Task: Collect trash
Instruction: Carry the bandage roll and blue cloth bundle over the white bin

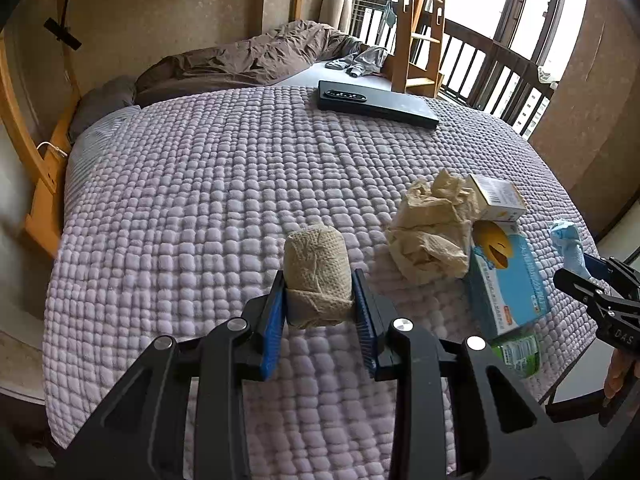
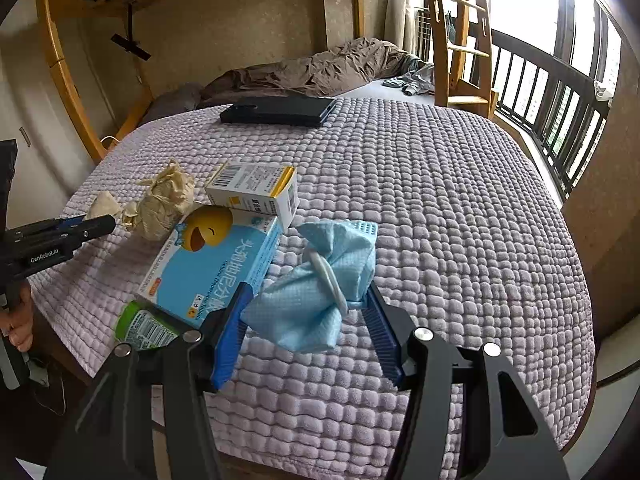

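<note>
My left gripper (image 1: 319,294) is shut on a beige crumpled paper wad (image 1: 316,270), held just above the lilac bedspread (image 1: 224,184). My right gripper (image 2: 308,300) is shut on a blue face mask (image 2: 320,292) with a white ear loop; it also shows at the right edge of the left wrist view (image 1: 566,242). On the bed lie a larger crumpled brown paper (image 1: 434,224), a blue tablet box with a yellow duck (image 2: 212,264), a small white and yellow box (image 2: 256,192) leaning on it, and a green-labelled bottle (image 2: 144,326) at the bed's edge.
A black flat device (image 1: 376,104) lies further back on the bed. A brown duvet (image 1: 248,60) and grey clothes (image 1: 360,60) are at the far end. A wooden bunk ladder (image 1: 424,28) and a dark balcony railing (image 2: 552,96) stand to the right.
</note>
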The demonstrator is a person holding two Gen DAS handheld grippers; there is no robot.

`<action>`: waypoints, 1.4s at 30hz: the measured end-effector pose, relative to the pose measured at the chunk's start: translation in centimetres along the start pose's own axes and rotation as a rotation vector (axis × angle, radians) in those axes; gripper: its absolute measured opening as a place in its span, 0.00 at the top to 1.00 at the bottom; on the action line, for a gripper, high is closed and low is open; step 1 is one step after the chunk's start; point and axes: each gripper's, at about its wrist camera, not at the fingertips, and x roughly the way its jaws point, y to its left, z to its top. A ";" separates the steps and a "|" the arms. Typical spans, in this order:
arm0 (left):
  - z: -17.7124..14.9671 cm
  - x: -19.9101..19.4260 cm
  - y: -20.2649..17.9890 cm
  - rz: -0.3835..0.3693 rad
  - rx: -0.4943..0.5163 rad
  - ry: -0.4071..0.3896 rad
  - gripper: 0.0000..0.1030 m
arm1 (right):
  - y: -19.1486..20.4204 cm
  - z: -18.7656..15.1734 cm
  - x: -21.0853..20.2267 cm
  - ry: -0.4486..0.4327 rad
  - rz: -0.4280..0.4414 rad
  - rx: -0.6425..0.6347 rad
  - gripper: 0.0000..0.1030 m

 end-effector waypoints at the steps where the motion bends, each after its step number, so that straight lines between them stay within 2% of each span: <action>1: 0.0 -0.1 -0.1 0.001 -0.002 -0.004 0.67 | -0.1 0.0 -0.1 -0.002 0.005 -0.002 0.46; 18: -1.9 -3.1 -1.6 0.010 -0.004 -0.038 0.67 | -1.2 -1.4 -3.3 -0.022 0.078 0.003 0.46; 42: -2.9 -4.7 -1.8 -0.010 0.013 -0.044 0.67 | 0.5 -1.8 -4.6 -0.048 0.083 -0.026 0.46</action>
